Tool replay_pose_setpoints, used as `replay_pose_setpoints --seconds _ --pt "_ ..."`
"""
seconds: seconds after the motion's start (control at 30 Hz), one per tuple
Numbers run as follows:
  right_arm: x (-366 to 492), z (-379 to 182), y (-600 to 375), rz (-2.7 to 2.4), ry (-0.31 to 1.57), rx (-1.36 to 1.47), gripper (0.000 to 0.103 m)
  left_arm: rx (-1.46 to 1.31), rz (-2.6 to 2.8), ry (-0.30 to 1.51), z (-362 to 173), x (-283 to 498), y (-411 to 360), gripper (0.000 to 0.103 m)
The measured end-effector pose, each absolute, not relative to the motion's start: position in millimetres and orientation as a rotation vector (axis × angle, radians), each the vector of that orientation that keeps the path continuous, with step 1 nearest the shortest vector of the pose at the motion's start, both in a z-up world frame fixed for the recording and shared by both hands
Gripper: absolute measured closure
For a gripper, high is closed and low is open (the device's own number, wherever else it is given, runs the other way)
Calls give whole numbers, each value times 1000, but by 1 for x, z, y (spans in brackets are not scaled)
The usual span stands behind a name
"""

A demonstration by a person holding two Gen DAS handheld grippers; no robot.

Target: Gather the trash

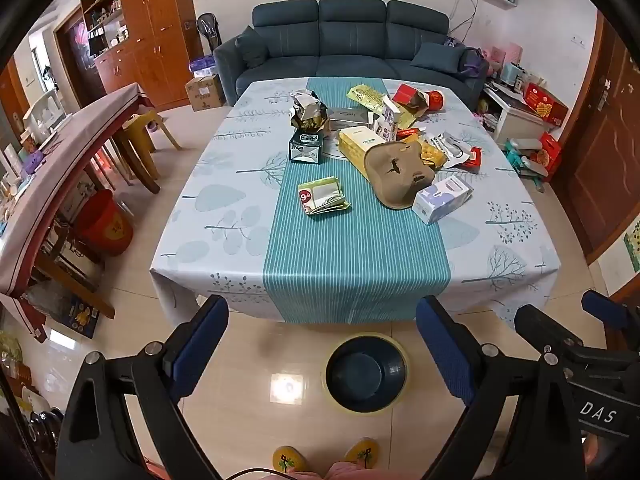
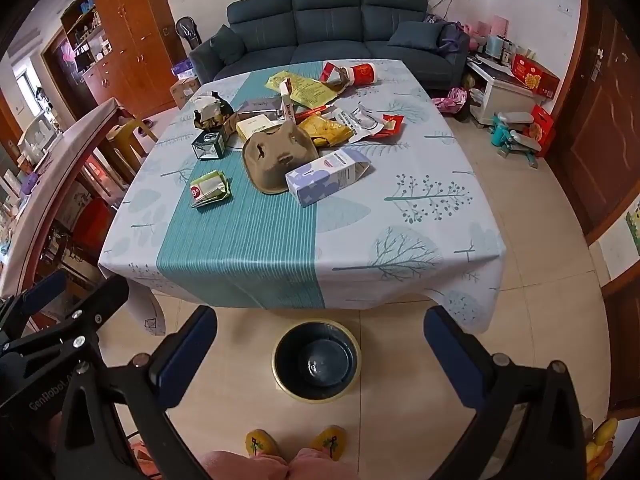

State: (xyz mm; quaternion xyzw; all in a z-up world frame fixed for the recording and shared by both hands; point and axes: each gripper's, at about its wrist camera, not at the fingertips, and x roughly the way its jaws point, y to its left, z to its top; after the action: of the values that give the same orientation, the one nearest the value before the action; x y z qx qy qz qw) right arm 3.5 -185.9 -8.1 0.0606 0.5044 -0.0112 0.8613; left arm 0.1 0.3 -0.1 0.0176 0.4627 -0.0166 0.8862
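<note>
Trash lies scattered over the far half of a table with a teal-striped cloth [image 1: 352, 264] [image 2: 240, 248]: a green wrapper [image 1: 324, 200] [image 2: 210, 190], a brown cardboard cup tray [image 1: 400, 176] [image 2: 276, 156], a white and purple carton [image 1: 442, 198] [image 2: 326, 178], a dark box [image 1: 306, 148] [image 2: 209, 145], yellow bags and a red cup [image 2: 362, 73]. A dark bin with a yellow rim [image 1: 366, 372] [image 2: 316, 360] stands on the floor before the table. My left gripper [image 1: 322, 346] and right gripper [image 2: 320, 356] hover open and empty above the floor, short of the table's near edge.
A person's yellow slippers [image 1: 326, 458] [image 2: 296, 442] stand just behind the bin. A second covered table [image 1: 60, 168] with stools and a red bucket [image 1: 104, 222] is at the left. A dark sofa [image 1: 348, 40] sits behind the table; boxes and toys [image 2: 516, 132] clutter the right.
</note>
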Motion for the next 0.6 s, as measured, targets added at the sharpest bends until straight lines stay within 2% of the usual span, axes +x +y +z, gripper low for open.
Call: replay_pose_setpoints --seconds 0.6 --pt "-2 -2 -179 -33 1051 118 0 31 -52 976 -4 -7 8 12"
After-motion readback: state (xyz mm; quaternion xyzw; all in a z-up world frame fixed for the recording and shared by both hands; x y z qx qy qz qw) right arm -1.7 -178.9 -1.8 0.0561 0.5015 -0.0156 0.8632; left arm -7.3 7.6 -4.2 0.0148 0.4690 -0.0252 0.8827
